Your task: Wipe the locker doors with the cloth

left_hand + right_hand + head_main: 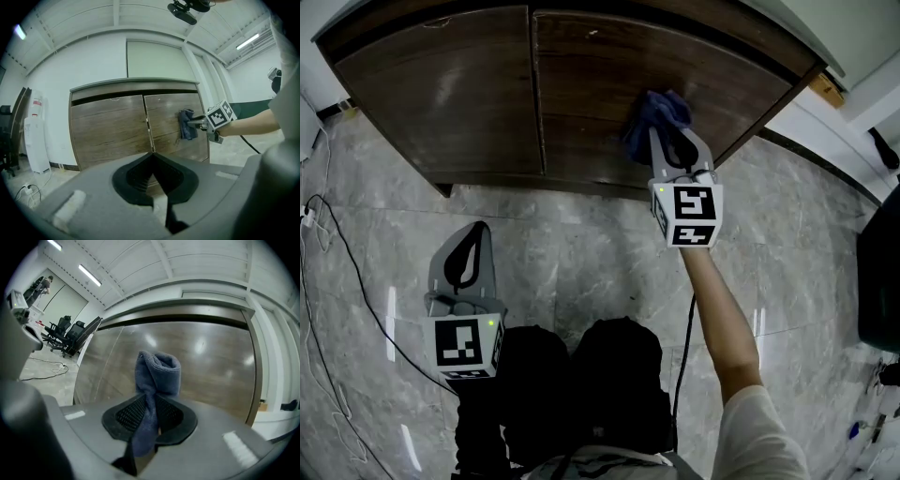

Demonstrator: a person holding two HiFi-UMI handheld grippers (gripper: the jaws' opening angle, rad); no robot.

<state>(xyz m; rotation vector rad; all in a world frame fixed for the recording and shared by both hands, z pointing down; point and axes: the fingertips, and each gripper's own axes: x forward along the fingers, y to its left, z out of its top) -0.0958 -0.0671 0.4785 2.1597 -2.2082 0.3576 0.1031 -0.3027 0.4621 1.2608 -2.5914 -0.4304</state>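
Note:
A low dark wooden locker with two doors stands against the white wall; the left door (441, 89) and the right door (666, 66) meet at a centre seam. My right gripper (661, 131) is shut on a bunched blue cloth (656, 117) that presses against the right door. In the right gripper view the cloth (157, 373) stands up between the jaws, right in front of the brown door (211, 362). My left gripper (472, 239) hangs low over the floor, well short of the locker, its jaws shut and empty (151, 157). From the left gripper view the cloth (188, 124) shows on the right door.
Grey marble floor (581, 253) runs up to the locker. Black and white cables (337, 281) trail on the left. A dark object (881, 272) stands at the right edge. A water dispenser (36, 133) is left of the locker. The person's dark legs (581, 394) are below.

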